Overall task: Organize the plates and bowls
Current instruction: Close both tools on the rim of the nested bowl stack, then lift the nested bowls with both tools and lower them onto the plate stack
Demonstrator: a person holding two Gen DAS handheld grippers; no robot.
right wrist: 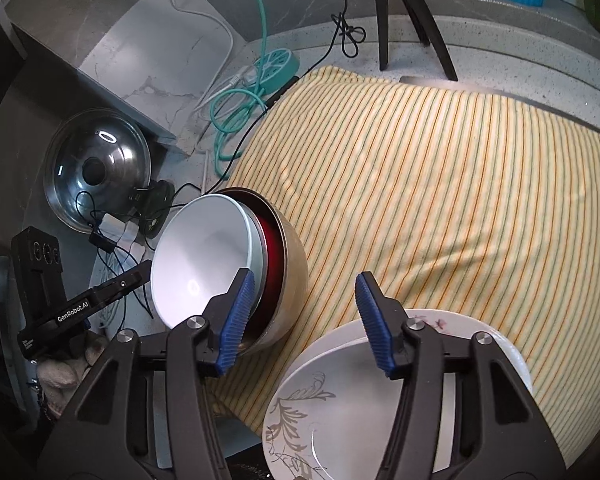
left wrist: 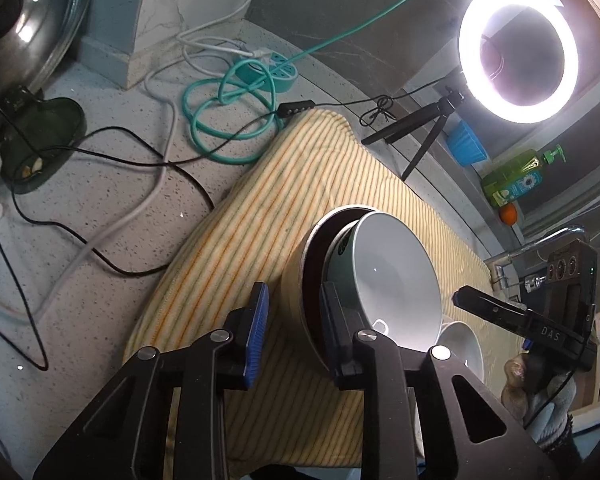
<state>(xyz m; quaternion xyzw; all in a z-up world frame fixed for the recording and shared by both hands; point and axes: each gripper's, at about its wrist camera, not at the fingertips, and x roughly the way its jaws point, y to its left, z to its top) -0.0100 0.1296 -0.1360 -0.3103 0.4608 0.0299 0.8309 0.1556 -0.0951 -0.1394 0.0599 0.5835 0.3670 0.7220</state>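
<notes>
My stack of nested bowls (left wrist: 364, 280) is tipped on its side on the yellow striped cloth (right wrist: 440, 184) that covers the worktop. Outermost is a steel bowl (right wrist: 290, 264), inside it a dark red one (right wrist: 270, 240), then a pale bowl with a glossy white inside (right wrist: 198, 256), its mouth facing the left fingers.

My left fingers (left wrist: 296, 332) are set narrow across the stack's near edge: the right-hand pad sits at the rim of the white-lined bowl, the blue ribbed pad (left wrist: 258, 332) stands just outside the steel wall with a sliver of cloth showing between, so I cannot tell whether they press yet.

My right fingers (right wrist: 306, 316) are about half open with nothing between them but cloth. The left blue pad (right wrist: 236, 316) is just beside the steel bowl's rim, perhaps touching. Below them, at the cloth's near edge, lies a stack of white plates (right wrist: 340, 412) with a grey leaf pattern, the right-hand pad over their rim.
</notes>
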